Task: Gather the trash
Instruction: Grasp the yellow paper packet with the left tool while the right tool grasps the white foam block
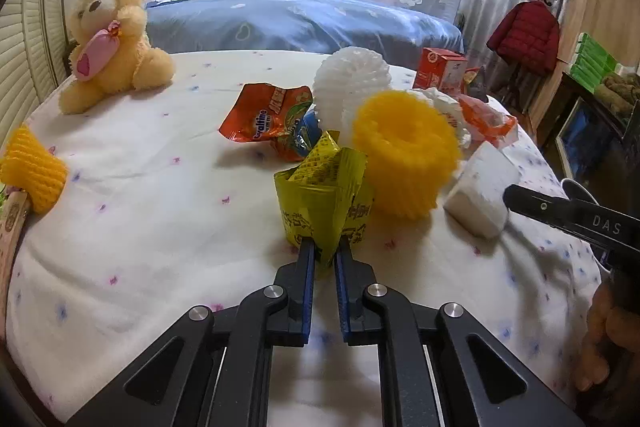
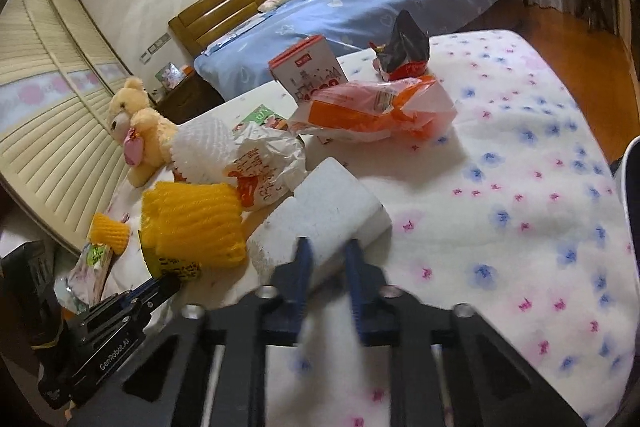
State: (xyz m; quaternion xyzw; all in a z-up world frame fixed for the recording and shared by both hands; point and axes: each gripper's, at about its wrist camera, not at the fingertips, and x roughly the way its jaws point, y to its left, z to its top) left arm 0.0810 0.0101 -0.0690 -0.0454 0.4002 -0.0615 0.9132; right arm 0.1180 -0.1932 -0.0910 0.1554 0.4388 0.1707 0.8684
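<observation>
Trash lies scattered on a white flowered bedspread [image 1: 132, 227]. My left gripper [image 1: 324, 251] is shut on the lower fold of a crumpled yellow wrapper [image 1: 320, 195], which stands between its blue pads. In the right wrist view the left gripper [image 2: 160, 287] shows at lower left, by the same wrapper [image 2: 176, 265]. My right gripper [image 2: 329, 255] is shut on the near edge of a white foam block [image 2: 324, 203]. From the left wrist view that block [image 1: 480, 199] sits at right, with the right gripper's black finger against it.
A yellow foam net [image 1: 404, 155] and a white foam net [image 1: 352, 79] sit just behind the wrapper, beside an orange Ovaltine pouch [image 1: 268, 119]. Farther off are a red carton [image 2: 308, 71], an orange plastic bag [image 2: 376, 111], a dark snack bag [image 2: 404, 43] and a teddy bear [image 1: 112, 35].
</observation>
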